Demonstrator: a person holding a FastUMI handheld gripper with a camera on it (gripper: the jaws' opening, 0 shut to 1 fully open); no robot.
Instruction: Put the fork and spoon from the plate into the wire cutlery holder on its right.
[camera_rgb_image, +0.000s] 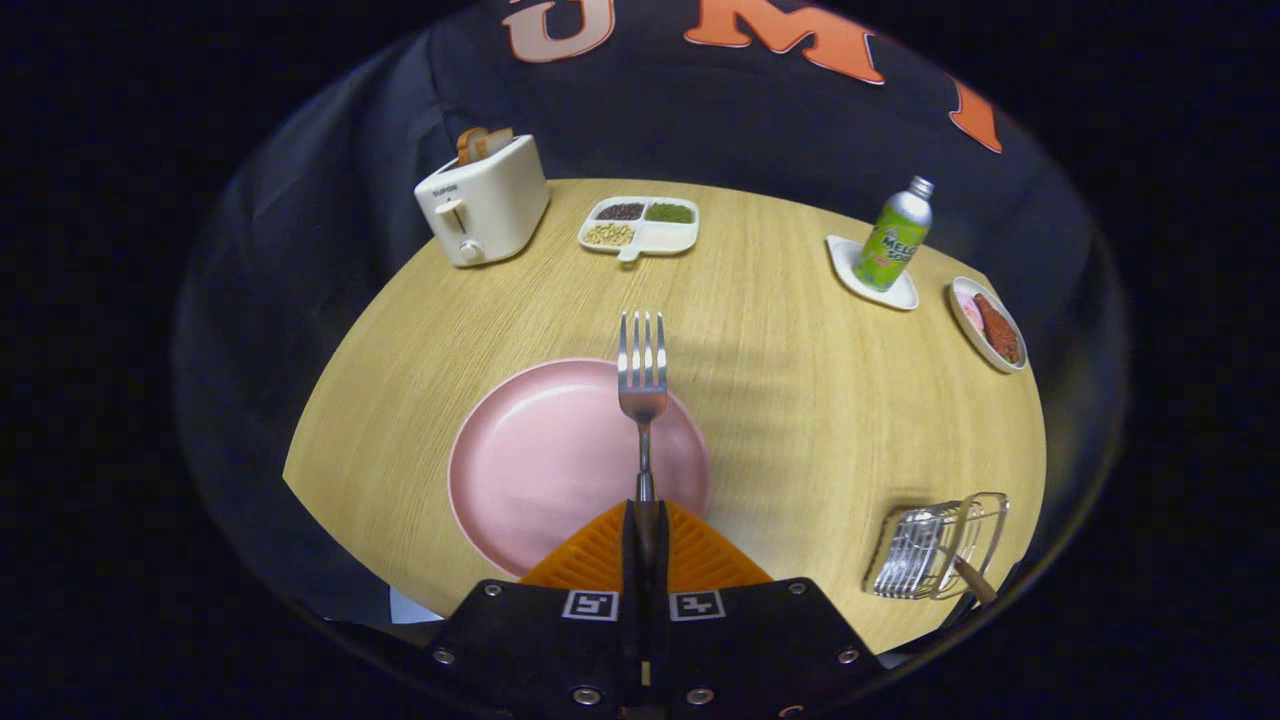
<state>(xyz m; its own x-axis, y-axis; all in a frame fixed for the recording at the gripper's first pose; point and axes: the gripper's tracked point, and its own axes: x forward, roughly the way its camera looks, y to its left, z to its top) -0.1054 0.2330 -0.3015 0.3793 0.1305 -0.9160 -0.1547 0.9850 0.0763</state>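
fingers (640, 520) clamp fork (642, 370) handle | tines forward above plate (520, 460)

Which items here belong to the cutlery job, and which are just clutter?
Job: fork, clamped in the gripper; pink plate; wire cutlery holder with a handle already in it.
Clutter: toaster, divided snack tray, soda bottle on its coaster, small dish.

- tool (640, 520): two orange ribbed wedge-shaped fingers (590, 560), pressed close with a narrow dark slit between
- black angular body behind the fingers
- two white square black-patterned marker tags on top, one per side
- silver round screws along body edges
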